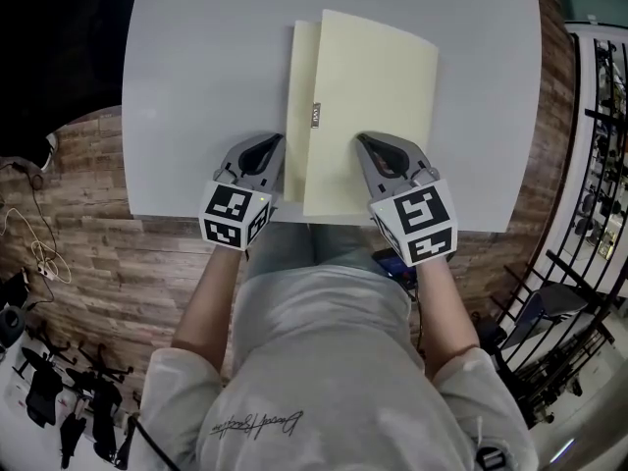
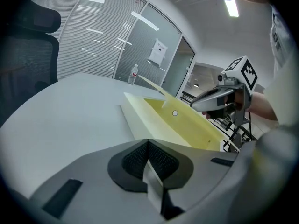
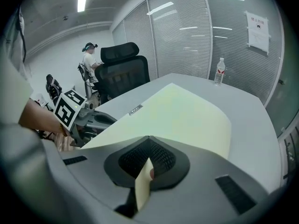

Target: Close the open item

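Overhead, the yellow folder lies on the grey table, with the left gripper beside its left edge. The left gripper view shows closed, empty jaws and the cover raised. The right gripper view shows the right gripper pinching the cover's edge.

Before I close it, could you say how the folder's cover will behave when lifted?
Probably floppy: the cover bows where the right gripper pinches its edge. It looks thin, so likely light. The folder may slide on the smooth table.
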### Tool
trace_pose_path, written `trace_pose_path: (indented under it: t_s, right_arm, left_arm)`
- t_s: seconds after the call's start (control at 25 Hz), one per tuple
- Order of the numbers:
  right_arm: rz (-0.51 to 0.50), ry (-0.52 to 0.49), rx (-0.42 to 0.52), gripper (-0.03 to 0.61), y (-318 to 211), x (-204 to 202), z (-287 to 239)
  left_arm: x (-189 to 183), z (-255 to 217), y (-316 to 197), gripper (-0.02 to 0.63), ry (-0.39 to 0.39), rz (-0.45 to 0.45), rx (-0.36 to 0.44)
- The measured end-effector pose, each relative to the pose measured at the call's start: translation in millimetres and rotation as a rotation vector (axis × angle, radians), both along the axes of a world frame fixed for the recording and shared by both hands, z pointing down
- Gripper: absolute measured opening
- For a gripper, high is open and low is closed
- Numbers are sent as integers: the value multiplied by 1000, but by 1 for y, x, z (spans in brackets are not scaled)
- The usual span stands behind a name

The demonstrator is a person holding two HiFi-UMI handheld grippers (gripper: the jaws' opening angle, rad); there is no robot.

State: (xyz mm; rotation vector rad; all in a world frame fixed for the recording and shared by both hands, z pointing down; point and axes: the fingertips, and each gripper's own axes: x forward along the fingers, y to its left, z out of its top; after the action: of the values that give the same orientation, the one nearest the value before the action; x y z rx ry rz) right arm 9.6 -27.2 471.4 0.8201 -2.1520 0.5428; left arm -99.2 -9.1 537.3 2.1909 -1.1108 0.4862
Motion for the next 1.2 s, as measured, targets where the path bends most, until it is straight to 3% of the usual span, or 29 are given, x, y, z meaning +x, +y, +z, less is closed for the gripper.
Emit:
trace_pose_path:
  t_s: [0.52,1.2]
  right_arm:
    - [-8,60,-57,12,7,-3,25]
    - [-18,60,-107,12,13,-8,36]
  left_arm:
    - [13,2,1,9,25,14,-15]
    - [19,1,2,9,41,8,-19]
